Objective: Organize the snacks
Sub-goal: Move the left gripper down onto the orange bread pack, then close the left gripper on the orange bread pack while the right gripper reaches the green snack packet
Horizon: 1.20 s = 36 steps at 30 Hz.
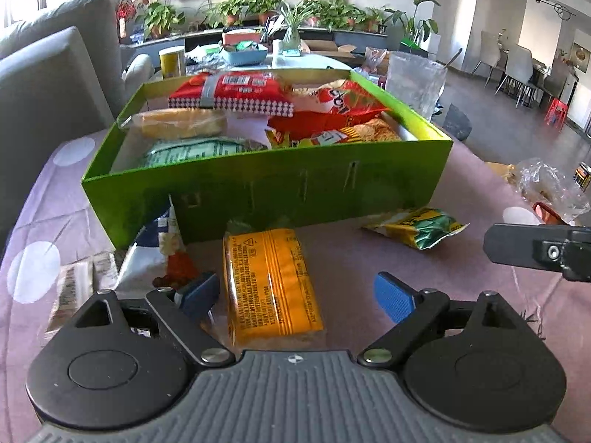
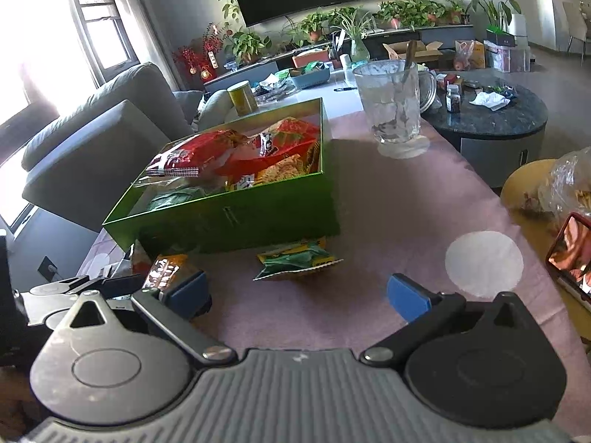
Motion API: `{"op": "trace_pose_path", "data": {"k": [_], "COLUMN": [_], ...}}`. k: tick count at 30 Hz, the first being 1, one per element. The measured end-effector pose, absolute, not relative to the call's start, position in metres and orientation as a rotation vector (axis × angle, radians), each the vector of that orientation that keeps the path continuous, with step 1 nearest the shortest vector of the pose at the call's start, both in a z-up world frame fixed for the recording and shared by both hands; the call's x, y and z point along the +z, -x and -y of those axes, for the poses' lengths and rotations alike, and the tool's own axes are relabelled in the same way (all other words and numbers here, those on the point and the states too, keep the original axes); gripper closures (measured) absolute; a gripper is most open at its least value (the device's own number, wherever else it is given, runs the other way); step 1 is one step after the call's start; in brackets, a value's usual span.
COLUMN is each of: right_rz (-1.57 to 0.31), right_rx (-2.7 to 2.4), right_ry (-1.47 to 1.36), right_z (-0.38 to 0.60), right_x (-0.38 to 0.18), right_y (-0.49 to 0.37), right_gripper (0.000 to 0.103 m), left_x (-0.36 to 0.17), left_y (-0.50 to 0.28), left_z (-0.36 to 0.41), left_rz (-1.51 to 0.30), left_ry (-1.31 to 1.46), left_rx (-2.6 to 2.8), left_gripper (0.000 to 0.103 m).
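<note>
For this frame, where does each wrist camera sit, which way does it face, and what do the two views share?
Left wrist: rides behind the open left gripper, angled down at the orange packet lying between its blue fingers, the green box beyond; the right gripper's tip enters at the right edge.
Right wrist: rides behind the open right gripper, angled down at bare pink tablecloth, the box to the left; the left gripper shows at the left edge.
Shared: box, orange packet, green-yellow packet, glass mug.
</note>
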State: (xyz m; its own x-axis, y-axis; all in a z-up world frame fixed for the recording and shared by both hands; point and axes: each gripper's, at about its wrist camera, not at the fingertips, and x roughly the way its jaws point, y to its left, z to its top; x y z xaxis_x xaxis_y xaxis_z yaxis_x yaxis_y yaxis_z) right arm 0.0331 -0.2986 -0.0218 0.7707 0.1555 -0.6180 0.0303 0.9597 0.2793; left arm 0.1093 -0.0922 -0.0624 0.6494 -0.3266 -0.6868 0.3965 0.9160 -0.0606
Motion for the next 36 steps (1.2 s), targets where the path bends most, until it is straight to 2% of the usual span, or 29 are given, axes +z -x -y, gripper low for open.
{"op": "trace_pose_path", "data": {"k": [11,14,16,21,22,27,28,30,34,35,36], "right_rz": [-0.711,-0.713,-0.714,-0.723,-0.726,-0.736,-0.738,-0.74,-0.739,-0.74,-0.742], "right_rx": [0.063,0.064,0.064,0.061,0.06,0.063,0.062,0.062,0.064,0.064,0.063], "right_ry": [-0.286,-0.286,-0.285,-0.278,-0.278,-0.272,-0.271,-0.268,-0.264,-0.265,-0.265], "right_z": [0.304,0.305,0.306,0.306,0.306,0.305,0.305,0.304,0.303,0.303,0.303], "right_x": [-0.032,-0.033,-0.033,-0.036,-0.037,-0.039,-0.04,-0.04,-0.039,-0.039,-0.039], "right_y": [-0.043,-0.044,-0.044,-0.047,-0.048,-0.049,-0.049,-0.049,-0.05,-0.05,-0.05], "right_gripper": [0.043,0.043,0.043,0.043,0.043,0.043,0.043,0.043,0.043,0.043,0.043], "left_x": [-0.07,-0.071,-0.071,-0.069,-0.069,-0.07,-0.071,-0.071,-0.073,-0.073,-0.072], "left_y": [-0.117,-0.116,-0.115,-0.114,-0.113,-0.108,-0.108,-0.108,-0.106,-0.105,-0.105], "left_z": [0.097,0.098,0.098,0.086,0.084,0.081,0.082,0.086,0.091,0.091,0.09], "left_rz": [-0.785,-0.78,-0.77,-0.754,-0.752,-0.74,-0.739,-0.742,-0.73,-0.725,-0.721], "left_ry": [-0.095,-0.101,-0.106,-0.038,-0.028,-0.026,-0.034,-0.051,-0.092,-0.098,-0.098], "left_rx": [-0.408,-0.407,-0.403,-0.387,-0.386,-0.388,-0.388,-0.384,-0.376,-0.371,-0.369], "left_gripper": [0.015,0.019,0.023,0.055,0.057,0.056,0.054,0.042,0.041,0.048,0.061]}}
